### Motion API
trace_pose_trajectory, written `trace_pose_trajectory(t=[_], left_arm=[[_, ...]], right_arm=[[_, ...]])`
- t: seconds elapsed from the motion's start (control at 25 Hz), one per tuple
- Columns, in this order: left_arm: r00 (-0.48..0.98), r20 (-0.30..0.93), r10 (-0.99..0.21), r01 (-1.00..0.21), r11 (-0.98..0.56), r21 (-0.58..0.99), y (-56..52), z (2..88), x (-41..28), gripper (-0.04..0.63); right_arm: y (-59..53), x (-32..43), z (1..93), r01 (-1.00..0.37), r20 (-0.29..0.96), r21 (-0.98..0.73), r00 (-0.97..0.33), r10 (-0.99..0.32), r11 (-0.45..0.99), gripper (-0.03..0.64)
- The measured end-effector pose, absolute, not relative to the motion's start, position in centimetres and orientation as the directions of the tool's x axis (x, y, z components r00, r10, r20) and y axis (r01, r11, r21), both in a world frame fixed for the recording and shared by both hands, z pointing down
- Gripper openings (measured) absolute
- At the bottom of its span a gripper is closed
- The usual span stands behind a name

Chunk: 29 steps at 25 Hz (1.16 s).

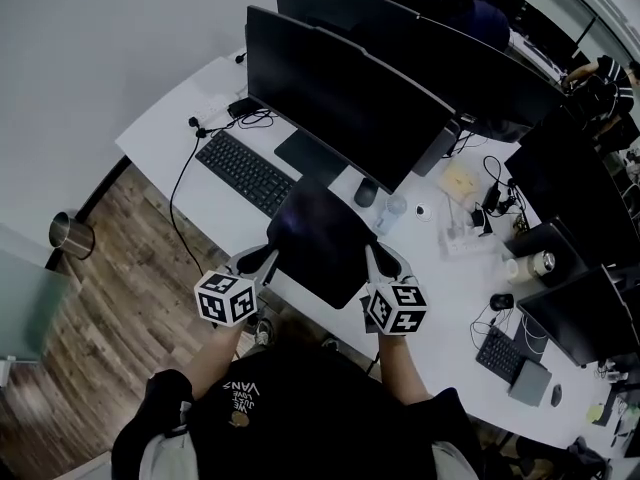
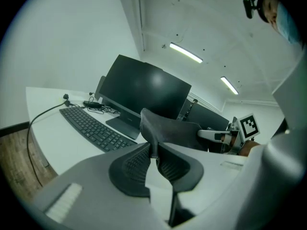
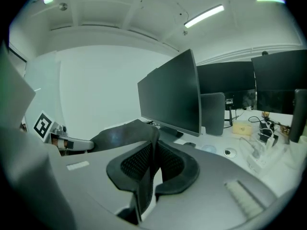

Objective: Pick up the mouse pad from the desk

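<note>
Mouse pad (image 1: pixel 318 240): dark and plain, held up between the two claws over the near edge of the tabletop (image 1: pixel 180 118), in front of the big monitor (image 1: pixel 350 108). In the left claw view it (image 2: pixel 168 128) curves up from the jaws and runs across towards the other claw.
Left claw (image 1: pixel 271 259): pinching the pad's left edge. In its own view (image 2: pixel 154 150) the ribbed pads are closed on the thin sheet.
Right claw (image 1: pixel 371 259): pinching the pad's right edge. In its own view (image 3: pixel 152 152) the sheet stands on edge between the closed pads, and the pad (image 3: pixel 120 134) stretches off to the left.
Marker cubes: one on each claw, left (image 1: pixel 227 297) and right (image 1: pixel 397 308), with black-and-white square patterns and no letters.
Writing: the person's dark shirt (image 1: pixel 300 408) has pale print at the chest. "VAN" can be made out, and the smaller lines are too small to read.
Monitor: screen dark, no logo legible.
Keyboard (image 1: pixel 245 173): black, on the tabletop left of the monitor's foot. The key legends are too small to read.
Mouse (image 1: pixel 366 193): dark, on the tabletop just beyond the pad's far right corner.
Floor (image 1: pixel 110 298): wood planks, with a round metal bin (image 1: pixel 72 235) standing by the wall.
</note>
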State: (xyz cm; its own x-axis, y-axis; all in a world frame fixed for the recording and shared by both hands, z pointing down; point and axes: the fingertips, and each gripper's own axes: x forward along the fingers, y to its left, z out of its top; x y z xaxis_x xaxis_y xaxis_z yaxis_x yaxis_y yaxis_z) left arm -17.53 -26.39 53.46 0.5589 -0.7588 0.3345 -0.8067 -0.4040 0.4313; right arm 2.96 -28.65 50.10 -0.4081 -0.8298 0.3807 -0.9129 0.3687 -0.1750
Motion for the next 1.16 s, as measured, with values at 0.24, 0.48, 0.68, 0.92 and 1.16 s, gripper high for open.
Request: trace_pose_trajectory(t=[0.24,0.48,0.68,0.92,1.16], left_arm=[[0.556,0.315,-0.769,-0.808,-0.412,0.421,-26.3,52.5,-19.7,0.051],[0.569,0.316,-0.759,-0.803,-0.431,0.412,-26.5,52.7,-21.0,0.051],[0.578,0.304,-0.758,-0.796,-0.441,0.415,-26.7,52.8,-21.6,0.051],[0.592,0.294,-0.75,-0.785,-0.455,0.42,-27.0,52.8,-20.9,0.051],[0.596,0.292,-0.748,-0.783,-0.461,0.418,-27.1,52.8,-19.9,0.051]], right_arm=[[-28.7,1.0,48.9,-0.912,0.358,-0.161,-0.41,-0.839,0.377,0.04],[-28.8,-0.2,49.3,-0.923,0.367,-0.148,-0.384,-0.847,0.354,0.038],[-28.8,-0.6,49.4,-0.933,0.366,-0.144,-0.361,-0.858,0.331,0.038],[-28.9,0.1,49.7,-0.941,0.372,-0.132,-0.339,-0.864,0.312,0.038],[-29.1,0.9,49.7,-0.944,0.38,-0.121,-0.329,-0.865,0.306,0.038]])
